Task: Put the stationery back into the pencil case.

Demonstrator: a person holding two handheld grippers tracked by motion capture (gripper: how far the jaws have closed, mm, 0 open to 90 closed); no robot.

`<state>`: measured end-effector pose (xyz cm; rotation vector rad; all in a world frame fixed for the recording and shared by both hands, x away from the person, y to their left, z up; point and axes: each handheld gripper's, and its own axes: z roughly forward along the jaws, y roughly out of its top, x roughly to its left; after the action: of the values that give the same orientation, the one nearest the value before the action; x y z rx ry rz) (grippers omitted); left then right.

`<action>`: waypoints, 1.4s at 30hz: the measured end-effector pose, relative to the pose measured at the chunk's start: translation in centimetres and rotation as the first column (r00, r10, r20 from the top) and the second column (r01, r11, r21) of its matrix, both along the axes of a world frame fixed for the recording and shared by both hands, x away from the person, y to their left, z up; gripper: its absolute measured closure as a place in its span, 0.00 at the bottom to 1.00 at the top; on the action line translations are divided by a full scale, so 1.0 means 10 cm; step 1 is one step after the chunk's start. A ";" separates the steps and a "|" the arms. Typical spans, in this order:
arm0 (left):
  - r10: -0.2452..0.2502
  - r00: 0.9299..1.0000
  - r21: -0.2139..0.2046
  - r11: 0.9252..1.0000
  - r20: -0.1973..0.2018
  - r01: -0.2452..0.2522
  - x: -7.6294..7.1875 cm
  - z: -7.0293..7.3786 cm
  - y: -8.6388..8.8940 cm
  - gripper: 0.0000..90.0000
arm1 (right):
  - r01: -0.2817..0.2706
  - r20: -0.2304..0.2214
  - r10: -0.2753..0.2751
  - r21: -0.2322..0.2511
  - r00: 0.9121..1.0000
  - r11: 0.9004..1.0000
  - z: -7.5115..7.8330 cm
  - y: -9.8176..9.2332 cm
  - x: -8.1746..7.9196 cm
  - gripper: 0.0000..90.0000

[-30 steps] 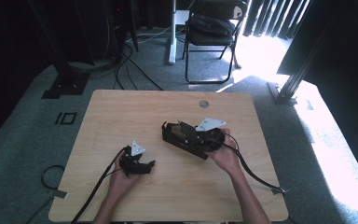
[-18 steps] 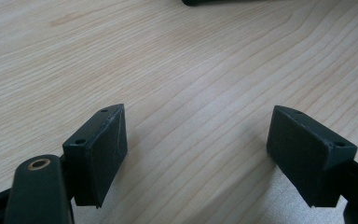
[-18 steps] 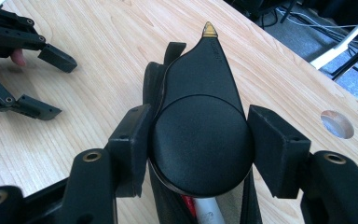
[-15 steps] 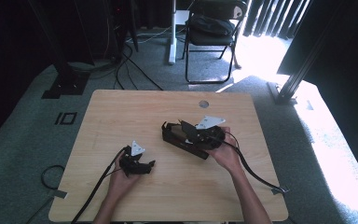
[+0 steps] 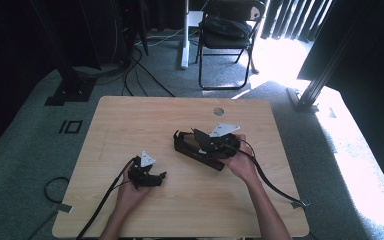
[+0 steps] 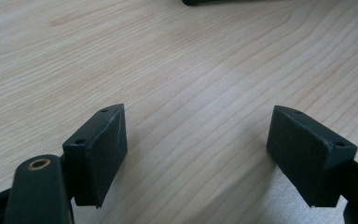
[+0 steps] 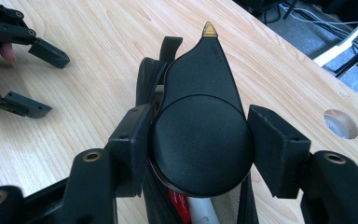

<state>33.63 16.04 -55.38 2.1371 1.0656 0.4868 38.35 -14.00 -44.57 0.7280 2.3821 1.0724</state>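
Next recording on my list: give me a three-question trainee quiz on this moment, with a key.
1. True or false: the left gripper has something between its jaws.
2. What does the right gripper clamp? A) a red pen B) a black teardrop-shaped tool with a gold tip C) a cable
3. Short answer: what lies open on the table just under that tool?

Key
1. False: only bare wood shows between its open jaws.
2. B: a pad sits on each side of its round end.
3. A black pencil case, with pens inside.
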 end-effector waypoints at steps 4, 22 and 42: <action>0.000 1.000 0.000 1.000 0.000 0.000 0.00 0.00 0.00 0.23 | 0.001 -0.002 -0.001 -0.004 1.000 1.000 -0.01 0.00 0.02 0.46; -0.002 1.000 0.003 1.000 -0.001 0.002 0.00 0.00 0.00 0.23 | -0.010 -0.032 0.009 -0.033 0.999 0.999 -0.08 0.03 0.09 0.46; -0.002 1.000 0.003 1.000 -0.001 0.002 0.00 0.00 0.00 0.23 | -0.009 -0.088 0.003 -0.062 0.996 0.998 -0.18 0.06 0.18 0.46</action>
<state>33.64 16.06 -55.37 2.1404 1.0639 0.4870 40.15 -13.44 -46.38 0.7607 2.4816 0.9823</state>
